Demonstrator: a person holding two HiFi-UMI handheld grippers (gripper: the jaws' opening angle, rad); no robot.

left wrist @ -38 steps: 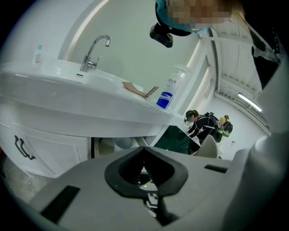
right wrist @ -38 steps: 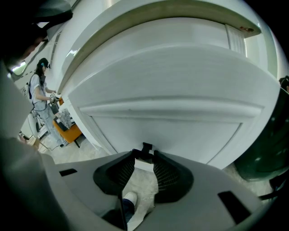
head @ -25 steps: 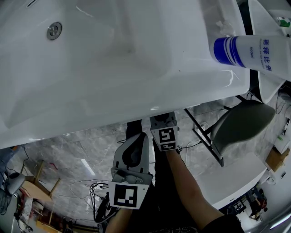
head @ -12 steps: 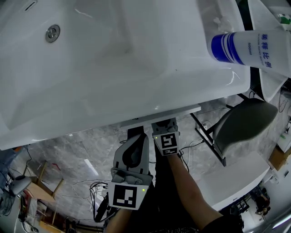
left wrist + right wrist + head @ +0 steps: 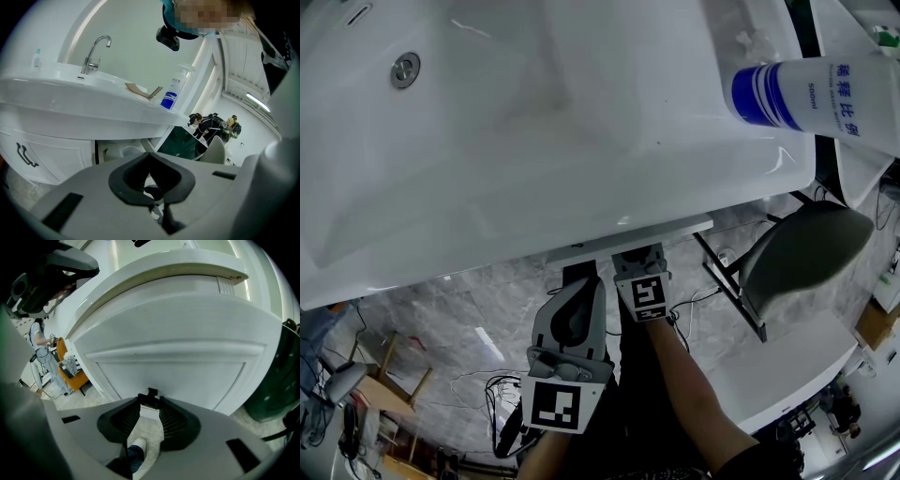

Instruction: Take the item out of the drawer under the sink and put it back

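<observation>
The white drawer front (image 5: 178, 371) fills the right gripper view, and its small black handle (image 5: 151, 393) sits between the jaws of my right gripper (image 5: 149, 403), which is shut on it. From the head view, that gripper (image 5: 637, 253) is tucked under the sink's front rim (image 5: 581, 225), where a thin white strip of the drawer's top edge (image 5: 656, 232) shows. My left gripper (image 5: 584, 286) hangs just left of it, shut and empty. The left gripper view shows a dark opening under the counter with a round white thing (image 5: 129, 151) inside.
A blue-and-white bottle (image 5: 806, 94) lies on the counter at the right. The drain (image 5: 405, 68) is at the basin's far left. A grey chair (image 5: 802, 253) stands right of the cabinet. A faucet (image 5: 96, 54) and another black cabinet handle (image 5: 26, 157) show in the left gripper view.
The drawer's top edge has come out from under the sink rim, with the right gripper drawn slightly back toward me. The left gripper has hardly moved.
</observation>
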